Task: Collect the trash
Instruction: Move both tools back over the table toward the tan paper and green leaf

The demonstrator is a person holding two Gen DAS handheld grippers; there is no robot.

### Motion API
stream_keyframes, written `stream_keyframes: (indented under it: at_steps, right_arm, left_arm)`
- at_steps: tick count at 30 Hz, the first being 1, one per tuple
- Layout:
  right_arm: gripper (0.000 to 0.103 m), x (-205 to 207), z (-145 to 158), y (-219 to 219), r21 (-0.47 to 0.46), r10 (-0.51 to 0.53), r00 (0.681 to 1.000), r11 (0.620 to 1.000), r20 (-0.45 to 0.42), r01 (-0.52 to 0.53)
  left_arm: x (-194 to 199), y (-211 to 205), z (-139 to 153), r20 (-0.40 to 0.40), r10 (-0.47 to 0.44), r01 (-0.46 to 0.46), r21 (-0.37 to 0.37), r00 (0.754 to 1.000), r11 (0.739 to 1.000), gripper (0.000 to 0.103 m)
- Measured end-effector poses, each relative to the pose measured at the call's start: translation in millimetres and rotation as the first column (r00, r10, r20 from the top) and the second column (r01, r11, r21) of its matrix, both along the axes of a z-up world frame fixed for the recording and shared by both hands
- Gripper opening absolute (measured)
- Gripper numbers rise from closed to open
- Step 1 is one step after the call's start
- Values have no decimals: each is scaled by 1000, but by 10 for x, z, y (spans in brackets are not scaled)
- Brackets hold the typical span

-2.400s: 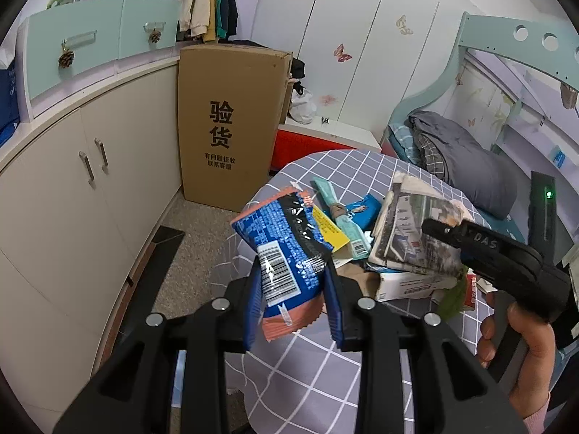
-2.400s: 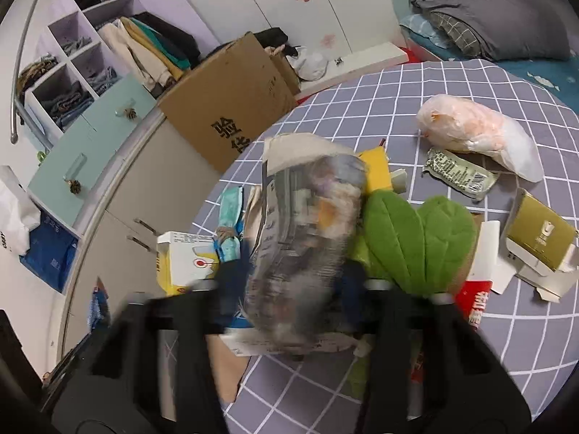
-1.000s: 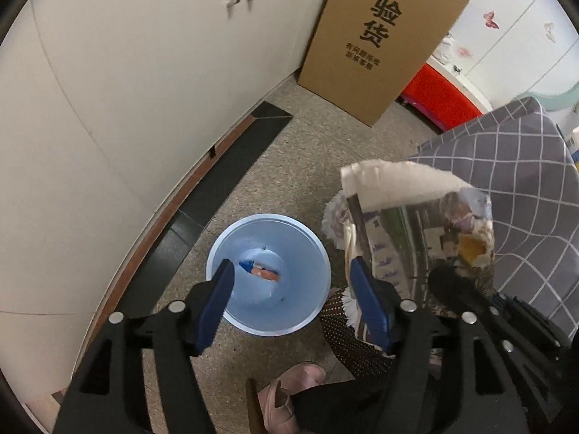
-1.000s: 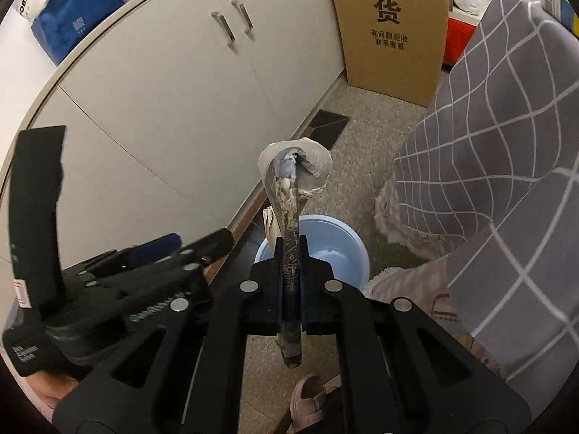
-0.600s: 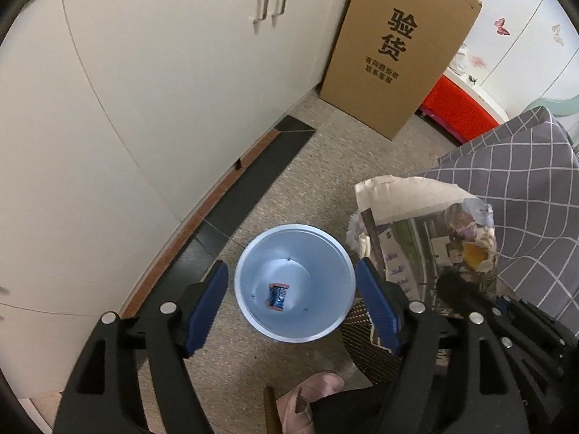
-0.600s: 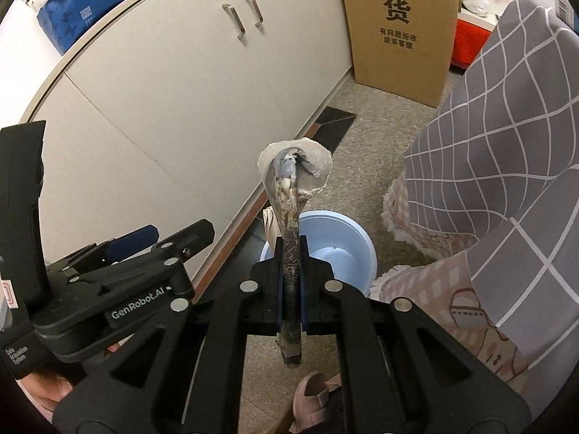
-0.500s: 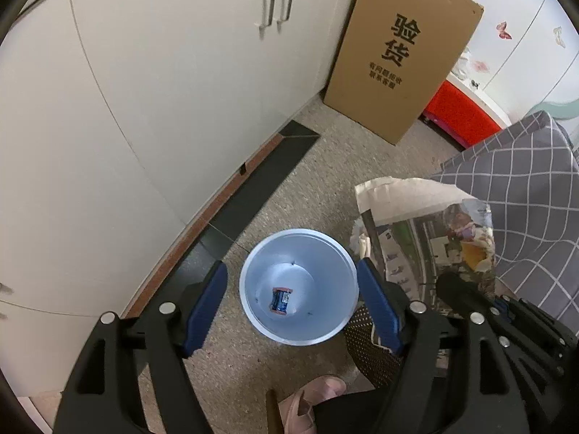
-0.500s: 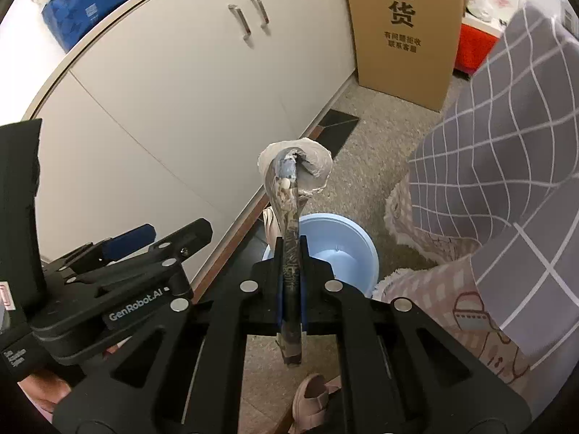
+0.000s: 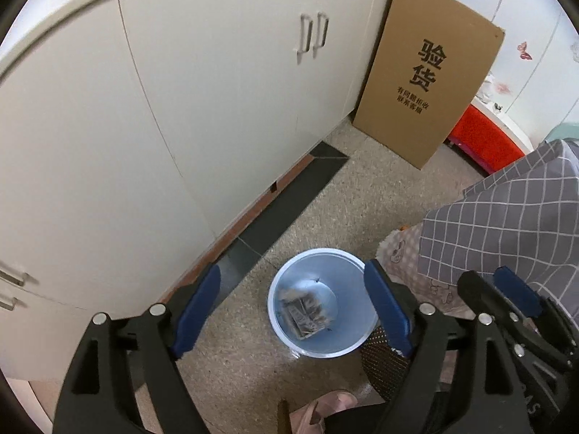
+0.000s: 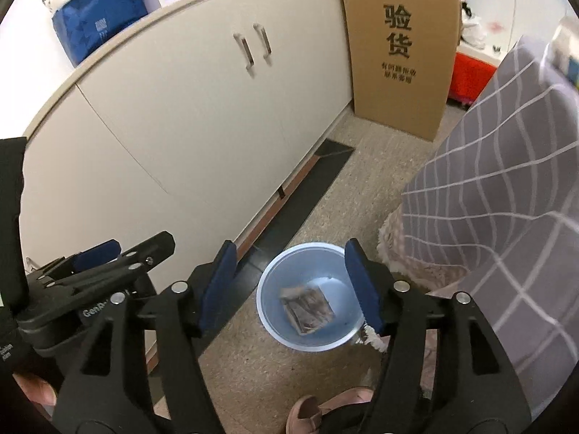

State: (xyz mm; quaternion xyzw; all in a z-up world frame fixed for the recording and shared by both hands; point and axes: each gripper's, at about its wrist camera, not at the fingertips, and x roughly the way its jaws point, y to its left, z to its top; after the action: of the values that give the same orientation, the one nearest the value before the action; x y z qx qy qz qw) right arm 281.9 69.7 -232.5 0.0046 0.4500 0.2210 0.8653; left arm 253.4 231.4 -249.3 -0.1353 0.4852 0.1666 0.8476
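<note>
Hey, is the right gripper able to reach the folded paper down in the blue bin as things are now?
Probably yes. The right gripper hangs open above the blue bin, and the folded paper lies uncovered on the bottom. Nothing shows between them, though the walls may crowd the open fingers.

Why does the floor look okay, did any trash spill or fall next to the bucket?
Nothing stands out. The folded paper trash lies inside the blue bucket, which stands upright on the floor, with no litter visible around it. The left gripper and right gripper are both open and hold nothing.
</note>
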Motion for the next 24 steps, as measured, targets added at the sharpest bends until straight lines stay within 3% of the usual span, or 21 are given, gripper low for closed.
stream_keyframes:
  at_steps: [5,14,19,24]
  right_arm:
    - [66,-133,334,-163,-1,-35,996,999,83,35]
    - [70,-514,1053,-983,125,-183,964,979,193,160]
    - [71,-741,1287,-1644,162,-305,923,949,233,272]
    - [71,-909,1383,-2463,175,-466,850,884,245,434]
  left_arm:
    - [-116,-127,264,50,-27,27,5,998,1000,81]
    - [-262,-716,899,184,-133,133,16,974,991,83]
    - [-264,-1412,1193,231,-267,264,47,936,963,84]
    - [-252,-2133,1315,236,-405,402,63,884,914,84]
